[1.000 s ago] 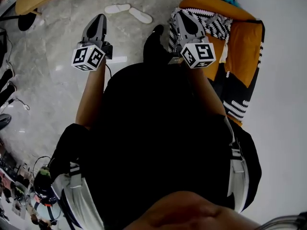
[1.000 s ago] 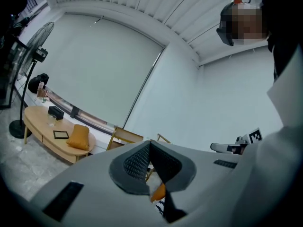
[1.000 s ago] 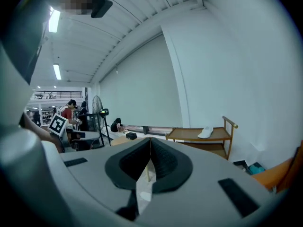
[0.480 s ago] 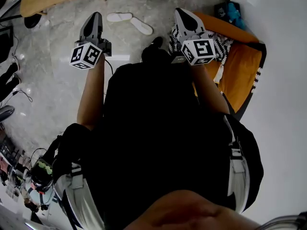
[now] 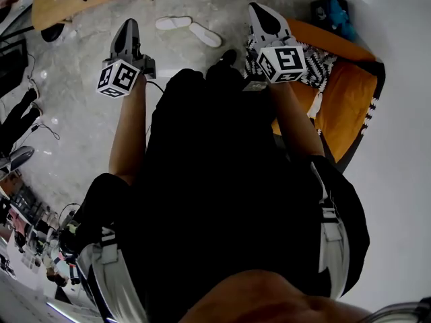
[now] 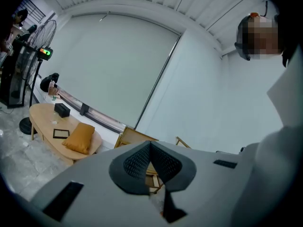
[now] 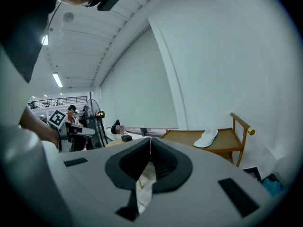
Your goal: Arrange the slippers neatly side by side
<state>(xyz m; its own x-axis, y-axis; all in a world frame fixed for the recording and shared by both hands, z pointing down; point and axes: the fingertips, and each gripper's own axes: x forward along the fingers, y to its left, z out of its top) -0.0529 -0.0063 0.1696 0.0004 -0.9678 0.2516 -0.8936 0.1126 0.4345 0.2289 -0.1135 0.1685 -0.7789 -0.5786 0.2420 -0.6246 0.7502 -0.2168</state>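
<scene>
A pale, marble-veined floor [image 5: 81,120] is seen from the head view, much of it covered by the person's black clothing [image 5: 215,180]. An oval wooden table [image 5: 57,2] stands at upper left, with a mustard cushion [image 6: 78,137] and a small black box [image 6: 62,109] on it. A pedestal fan [image 6: 41,39] is set beyond the table. At right an orange seat pad [image 5: 347,89] with a black-and-white patterned cover [image 5: 313,66] is spread on the floor.

The two slippers [image 5: 174,23] [image 5: 205,35] lie on the floor ahead of the person, between the two grippers in the head view and beyond their tips. A black shoe toe [image 5: 229,56] sits just short of them. They are white, flat and soft-looking with rounded ends, nearly meeting at one end and splayed in a shallow V (not yet parallel). Another white slipper [image 7: 207,137] is seen on a slatted wooden seat [image 7: 227,138] in the right gripper view.

The left gripper [image 5: 128,25] is held with its ribbed dark pads pressed together and nothing between them. The right gripper [image 5: 259,9] is likewise closed and empty.
</scene>
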